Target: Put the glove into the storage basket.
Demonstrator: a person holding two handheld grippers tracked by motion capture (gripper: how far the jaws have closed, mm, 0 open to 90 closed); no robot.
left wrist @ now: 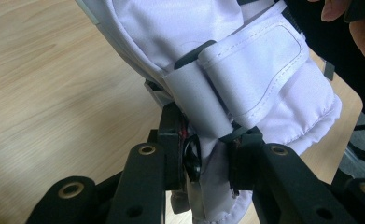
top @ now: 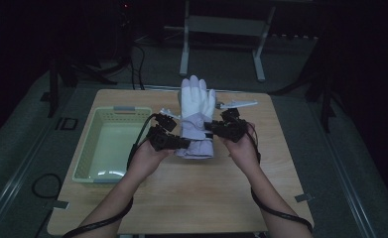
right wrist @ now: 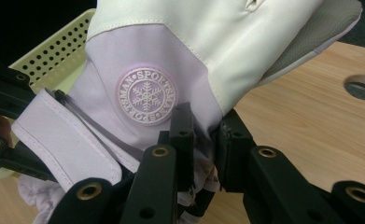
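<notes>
A white and pale lilac ski glove (top: pixel 196 116) is held up above the wooden table (top: pixel 196 193), fingers pointing away from me. My left gripper (top: pixel 175 142) is shut on the glove's cuff at its left edge; in the left gripper view the pads pinch the cuff fabric (left wrist: pixel 208 140) beside the wrist strap (left wrist: pixel 259 70). From the other side, my right gripper (top: pixel 212 127) is shut on the glove's right edge. The right gripper view shows its jaws clamped on the lilac fabric (right wrist: pixel 203 135) just below the round snowflake badge (right wrist: pixel 146 95).
A pale green perforated basket (top: pixel 109 145) stands at the table's left, empty inside. A white flat object (top: pixel 237 104) lies near the far edge behind the glove. A round hole (right wrist: pixel 361 87) is cut in the tabletop. Metal stand legs (top: pixel 221 44) rise beyond the table.
</notes>
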